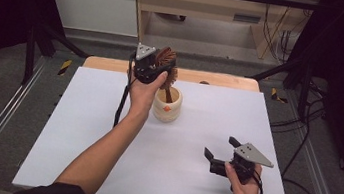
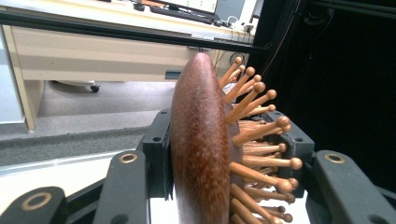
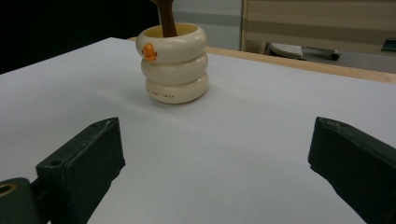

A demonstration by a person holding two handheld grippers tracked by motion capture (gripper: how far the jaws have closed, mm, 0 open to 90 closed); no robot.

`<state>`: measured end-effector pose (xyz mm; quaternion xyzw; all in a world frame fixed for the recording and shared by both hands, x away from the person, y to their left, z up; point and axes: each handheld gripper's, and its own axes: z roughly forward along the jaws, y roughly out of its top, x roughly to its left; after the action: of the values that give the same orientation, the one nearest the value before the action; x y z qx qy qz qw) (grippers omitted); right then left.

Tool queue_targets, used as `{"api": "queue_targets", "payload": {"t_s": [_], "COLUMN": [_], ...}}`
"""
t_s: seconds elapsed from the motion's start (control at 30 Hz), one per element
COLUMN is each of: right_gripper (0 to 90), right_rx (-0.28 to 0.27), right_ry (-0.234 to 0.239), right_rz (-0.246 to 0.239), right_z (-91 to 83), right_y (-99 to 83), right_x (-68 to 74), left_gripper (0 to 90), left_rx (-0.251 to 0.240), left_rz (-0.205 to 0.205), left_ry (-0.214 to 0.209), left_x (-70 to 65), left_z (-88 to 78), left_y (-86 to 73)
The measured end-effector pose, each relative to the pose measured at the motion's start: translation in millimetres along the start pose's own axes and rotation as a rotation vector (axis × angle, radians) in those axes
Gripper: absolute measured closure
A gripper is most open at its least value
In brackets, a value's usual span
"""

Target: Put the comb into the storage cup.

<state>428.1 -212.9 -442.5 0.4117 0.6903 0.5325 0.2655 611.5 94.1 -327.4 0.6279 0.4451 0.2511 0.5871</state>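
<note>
Hairbrush (image 2: 200, 144) in dark reddish wood sits clamped in our left gripper (image 1: 156, 64), its jaws pressed together on the brush head from both sides. In the left gripper view we see the smooth rounded back of the head on the left and the wooden bristle pins (image 2: 261, 135), each tipped with a small ball, fanning out to the right. From the high view we hold that gripper up over the far middle of the white table (image 1: 78, 140), and the brush handle (image 1: 167, 94) reaches down into the cream holder (image 1: 167, 105) just below it. The holder is shaped like three stacked rings with a small orange mark near its rim, and it stands upright on the table. Our right gripper (image 1: 219, 153) rests low near the right front of the table, well apart from the holder, with its jaws spread wide and nothing between them. In the right gripper view it faces the holder across bare tabletop.
</note>
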Motion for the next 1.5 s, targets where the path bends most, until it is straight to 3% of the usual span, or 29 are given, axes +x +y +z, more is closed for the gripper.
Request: {"api": "queue_targets", "payload": {"t_s": [1.5], "right_gripper": [3.8], "right_rx": [0.004], "right_ry": [0.006], "right_rz": [-0.005], "right_z": [1.0], "right_y": [-0.5], "right_x": [0.4], "left_gripper": [49.7], "left_rx": [0.005], "left_rz": [-0.032], "left_ry": [-0.004], "left_x": [2.1], "left_z": [2.9], "left_y": [-9.9]}}
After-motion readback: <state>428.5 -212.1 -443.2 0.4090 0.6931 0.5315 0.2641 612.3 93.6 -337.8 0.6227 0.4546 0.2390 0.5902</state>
